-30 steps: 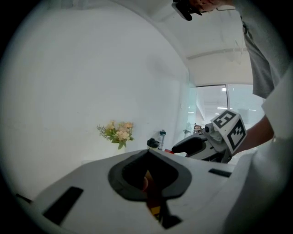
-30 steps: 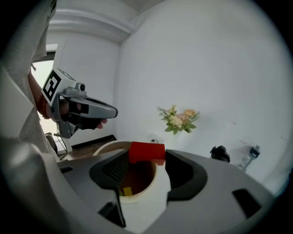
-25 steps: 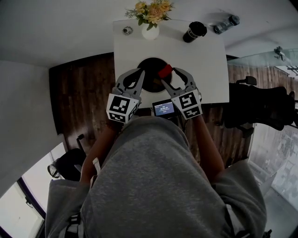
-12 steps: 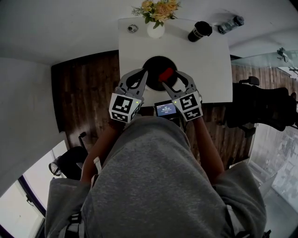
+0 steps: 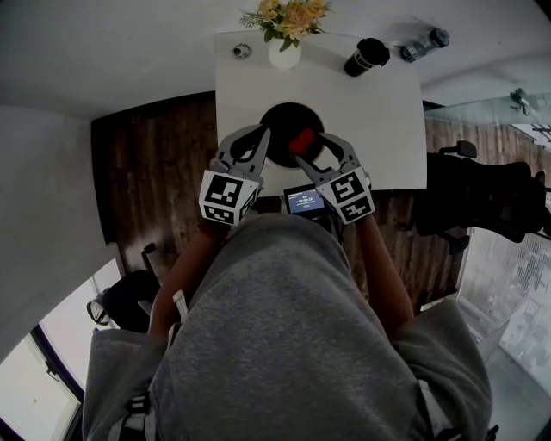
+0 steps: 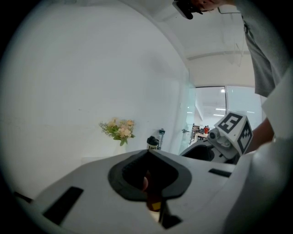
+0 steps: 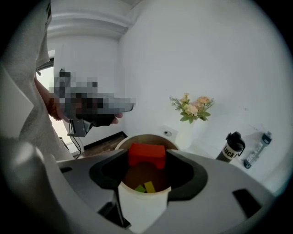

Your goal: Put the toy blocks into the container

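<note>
Seen from above your head, a white worktop (image 5: 379, 121) stands against a pale wall, with dark wood floor on either side. A round container (image 5: 280, 116) sits near the worktop's near edge, and you hold both tools over it.

Your right hand-held gripper (image 5: 303, 142) is clamped on a red block (image 5: 302, 139). In the right gripper view the red block (image 7: 146, 155) is pinched between the jaw tips of that hand-held gripper (image 7: 147, 159), directly above the open mouth of the container (image 7: 142, 205). The container is white outside and brown inside. A yellow block (image 7: 149, 186) and a green block (image 7: 140, 188) lie side by side on its floor, below the red one.

Your left hand-held gripper (image 5: 265, 136) is just beside the right one, at the container's left rim. In the left gripper view its jaws (image 6: 149, 153) are together at the tips, with nothing caught between the tips. Through the gap behind them you can make out a brown surface and a small yellow patch, too indistinct to name. The marker cube (image 6: 234, 130) of your right tool shows at the right of that view.

At the far edge of the worktop, well apart from the container, stand a white vase (image 5: 285, 56) of pale flowers (image 5: 288, 15), a black cup (image 5: 363, 57) and, lying down, a clear bottle (image 5: 420, 43). A small lit screen (image 5: 303, 201) sits between your two hands, at the near edge.
</note>
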Demonstrator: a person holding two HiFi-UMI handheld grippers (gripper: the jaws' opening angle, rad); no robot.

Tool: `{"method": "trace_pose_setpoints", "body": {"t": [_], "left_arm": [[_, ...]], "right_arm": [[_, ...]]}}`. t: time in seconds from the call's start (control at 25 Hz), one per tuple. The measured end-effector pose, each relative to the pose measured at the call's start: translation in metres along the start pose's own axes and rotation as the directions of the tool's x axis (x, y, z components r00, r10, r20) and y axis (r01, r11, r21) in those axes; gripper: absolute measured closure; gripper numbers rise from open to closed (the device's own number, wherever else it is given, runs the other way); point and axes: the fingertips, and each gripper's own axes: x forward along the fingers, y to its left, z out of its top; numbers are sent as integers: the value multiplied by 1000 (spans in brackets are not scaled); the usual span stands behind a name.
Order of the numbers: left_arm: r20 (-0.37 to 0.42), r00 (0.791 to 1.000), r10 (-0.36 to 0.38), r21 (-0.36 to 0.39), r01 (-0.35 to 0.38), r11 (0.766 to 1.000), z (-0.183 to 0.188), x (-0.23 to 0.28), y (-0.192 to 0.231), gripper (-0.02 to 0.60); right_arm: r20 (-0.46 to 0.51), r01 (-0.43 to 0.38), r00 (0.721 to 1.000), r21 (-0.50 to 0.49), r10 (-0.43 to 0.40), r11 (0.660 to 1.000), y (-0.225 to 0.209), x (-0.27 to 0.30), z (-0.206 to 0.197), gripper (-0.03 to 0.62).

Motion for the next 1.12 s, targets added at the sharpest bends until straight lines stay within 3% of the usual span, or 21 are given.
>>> {"method": "trace_pose_setpoints", "body": {"t": [0.2,0.64,0.84,1.12], "left_arm": [[-2,1000,-12,2,12,1000,-1,5,-6,577],[8,1000,-27,34,27,999,8,9,-13,577],[48,998,-28,63,25,998,29,7,-17,577],[139,990,-40,129,22,991,75,5,-27,577]], "right_arm": [[1,-36,999,8,36,999,5,-3,-4,336],[141,72,986,91,-85,993,-30,-30,22,355],[278,125,949,97,-148,987,-43,-54,59,383],[454,187,870,62,-194,980,-45,-86,106,454]]}}
